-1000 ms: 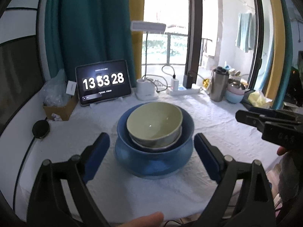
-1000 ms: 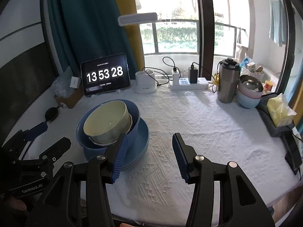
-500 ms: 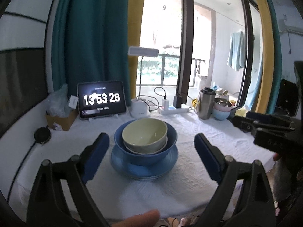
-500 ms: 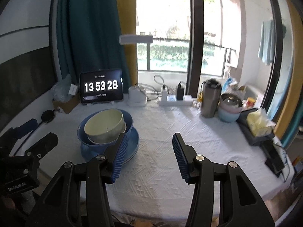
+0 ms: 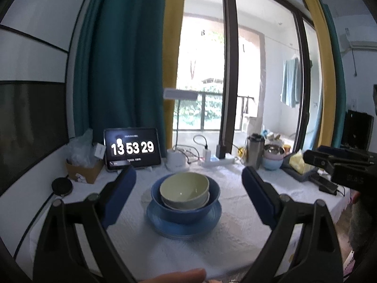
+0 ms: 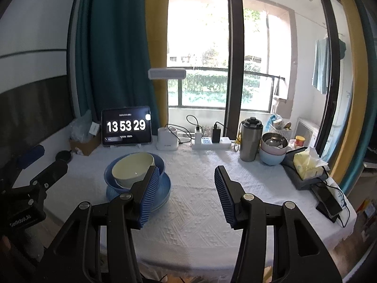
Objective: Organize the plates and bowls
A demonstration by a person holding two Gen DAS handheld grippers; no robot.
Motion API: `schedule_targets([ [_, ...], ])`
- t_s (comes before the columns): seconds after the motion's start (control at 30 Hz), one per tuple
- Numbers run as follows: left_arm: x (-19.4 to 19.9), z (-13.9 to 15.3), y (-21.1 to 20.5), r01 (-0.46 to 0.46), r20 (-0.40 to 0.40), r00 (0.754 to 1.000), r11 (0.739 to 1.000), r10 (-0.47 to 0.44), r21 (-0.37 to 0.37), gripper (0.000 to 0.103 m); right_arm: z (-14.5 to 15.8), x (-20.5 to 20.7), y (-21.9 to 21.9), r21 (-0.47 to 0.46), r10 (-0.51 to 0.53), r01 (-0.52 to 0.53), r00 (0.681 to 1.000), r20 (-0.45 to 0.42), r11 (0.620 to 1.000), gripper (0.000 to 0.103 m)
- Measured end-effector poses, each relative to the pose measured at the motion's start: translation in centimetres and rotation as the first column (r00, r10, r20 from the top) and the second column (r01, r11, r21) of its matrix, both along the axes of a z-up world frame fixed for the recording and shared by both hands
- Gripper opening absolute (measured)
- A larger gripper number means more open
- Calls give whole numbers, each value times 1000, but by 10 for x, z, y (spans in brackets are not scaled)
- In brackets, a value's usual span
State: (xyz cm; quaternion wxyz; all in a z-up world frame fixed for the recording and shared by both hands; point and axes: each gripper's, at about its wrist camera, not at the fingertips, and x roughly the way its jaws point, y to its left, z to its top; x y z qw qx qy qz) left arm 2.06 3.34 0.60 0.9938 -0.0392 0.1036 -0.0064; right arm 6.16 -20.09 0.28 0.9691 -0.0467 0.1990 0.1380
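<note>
1. At the far left, about 9 o'clock in the left wrist view, a cardboard box [image 5: 84, 173] and a round black disc [image 5: 62, 186] sit on the white tablecloth [image 5: 235, 231]; neither belongs to the task.
2. Behind them, at about 11 o'clock, a tablet [image 5: 132, 148] shows a clock.
3. The left gripper [image 5: 188, 197] has its jaws spread wide with nothing between the pads; the stack only appears framed between them, well beyond the tips.
4. At the centre of the table stands the stack: a blue plate [image 5: 183, 214] at the bottom, a blue bowl [image 5: 186, 200] on it, and a pale green bowl [image 5: 184, 187] nested inside, with the rim of another pale bowl showing just under it.
5. In the right wrist view the right gripper [image 6: 185, 192] holds its jaws partly apart and empty over bare cloth, the stack at its 10 o'clock.
6. At about 2 o'clock stand a steel flask [image 6: 251, 139] and, just beside it, a second small stack of bowls [image 6: 273, 151], a metal one on top.
7. Judged from this, the stacking looks finished; whether the small stack belongs to the task cannot be told.
</note>
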Motion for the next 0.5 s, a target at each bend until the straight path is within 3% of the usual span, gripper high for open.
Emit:
schedule_targets([
  [0.5, -20, 30, 1, 10, 74, 997, 1000, -8, -25, 92, 29, -31, -11, 24, -34, 32, 994, 100, 999, 52],
])
